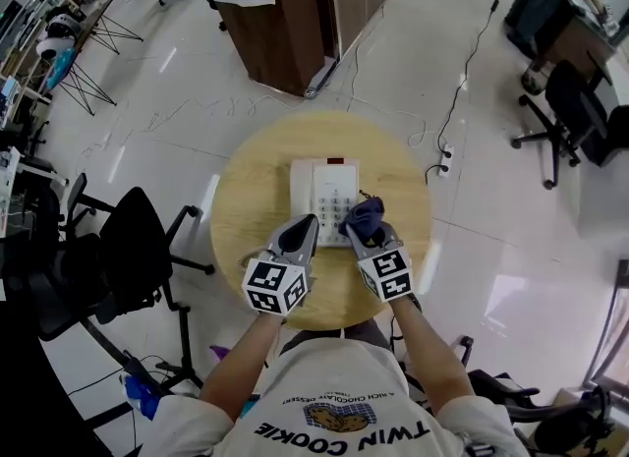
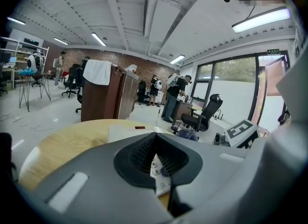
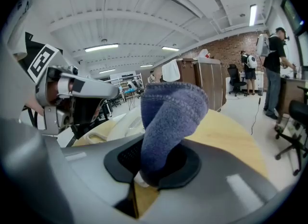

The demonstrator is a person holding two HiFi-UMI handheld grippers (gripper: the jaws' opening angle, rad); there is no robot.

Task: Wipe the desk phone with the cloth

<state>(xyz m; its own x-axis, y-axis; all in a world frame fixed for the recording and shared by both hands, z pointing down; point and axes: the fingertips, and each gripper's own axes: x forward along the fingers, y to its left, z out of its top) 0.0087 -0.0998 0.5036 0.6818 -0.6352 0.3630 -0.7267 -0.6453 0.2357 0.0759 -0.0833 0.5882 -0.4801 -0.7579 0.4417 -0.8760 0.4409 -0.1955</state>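
White desk phone [image 1: 316, 185] sits mid-top on the round wooden table [image 1: 246, 199], keypad up. Blue cloth [image 1: 365, 213] is bunched at the phone's near right edge, clamped between the right gripper [image 1: 368, 233] jaws with its free end sticking up out of them. Left gripper [image 1: 304, 227] jaws are pressed together, nothing between. Its tip is over the phone's near left corner, possibly touching; head view is too coarse to confirm. Black office chair [image 1: 138, 249] stands left of the table.
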